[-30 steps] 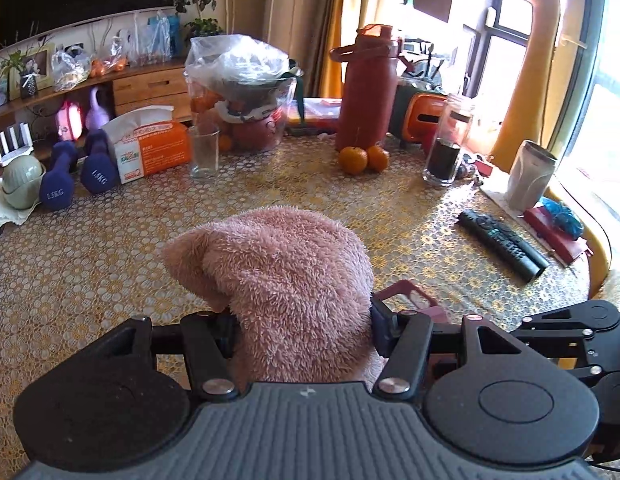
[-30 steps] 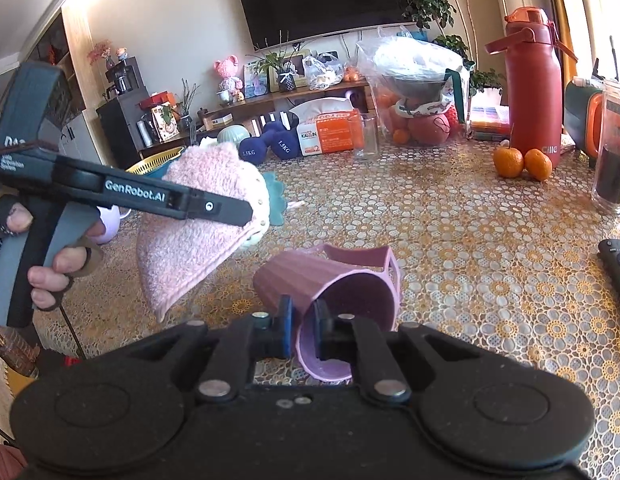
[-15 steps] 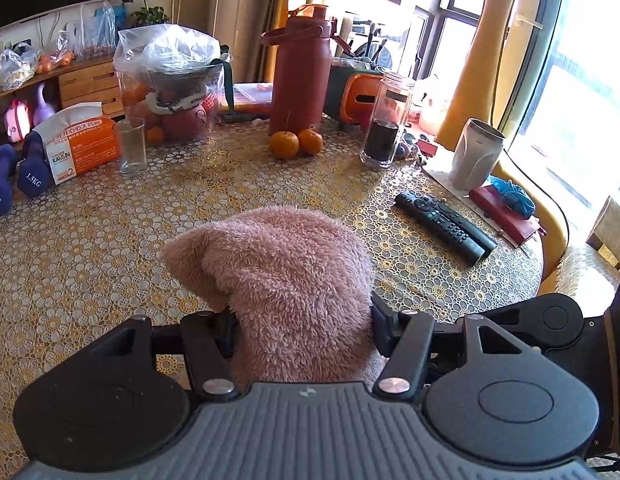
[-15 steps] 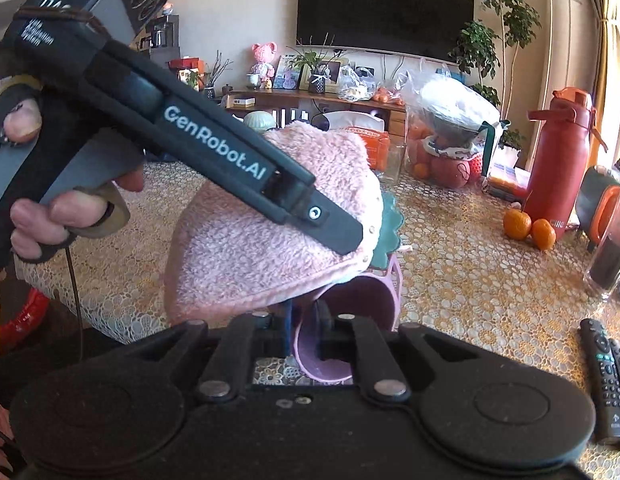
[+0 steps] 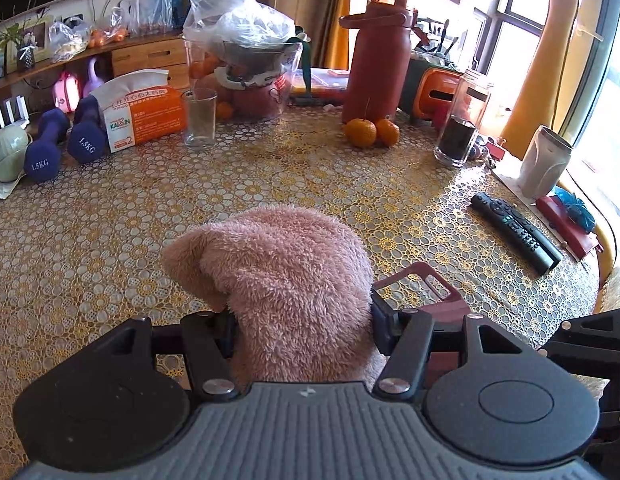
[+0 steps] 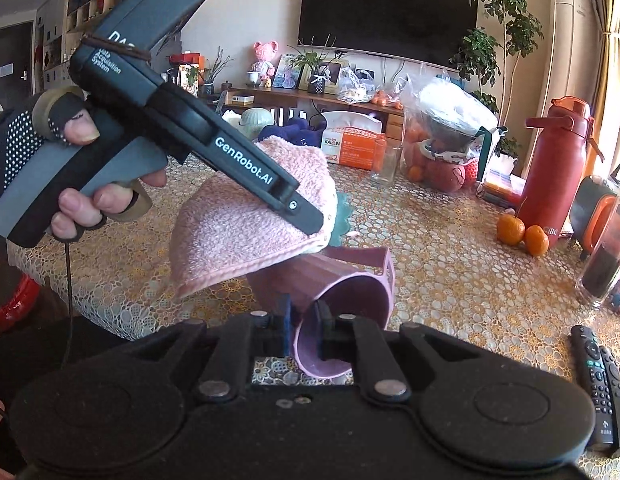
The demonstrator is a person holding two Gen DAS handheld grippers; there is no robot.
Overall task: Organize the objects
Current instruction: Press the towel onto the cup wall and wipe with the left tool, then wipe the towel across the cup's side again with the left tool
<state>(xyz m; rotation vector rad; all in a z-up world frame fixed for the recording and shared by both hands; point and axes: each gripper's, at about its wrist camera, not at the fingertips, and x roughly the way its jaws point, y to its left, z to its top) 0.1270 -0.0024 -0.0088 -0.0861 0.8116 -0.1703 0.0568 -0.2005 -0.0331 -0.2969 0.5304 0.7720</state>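
On gripper (image 6: 245, 168): "GenRobot.AI", "Acquisition System".

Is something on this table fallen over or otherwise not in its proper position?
Yes. The pink cup is tipped sideways, mouth toward the camera, its rim pinched by the right gripper. The left gripper holds a pink towel above it.

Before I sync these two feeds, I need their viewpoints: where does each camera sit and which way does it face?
Left wrist: sits on the left gripper, facing across the table toward the window; its fingers clamp a pink towel.
Right wrist: sits on the right gripper, facing the TV wall; its fingers pinch the rim of a pink cup, and the gloved left hand shows.
Shared: towel, cup, red bottle, oranges, remote controls, tissue box.
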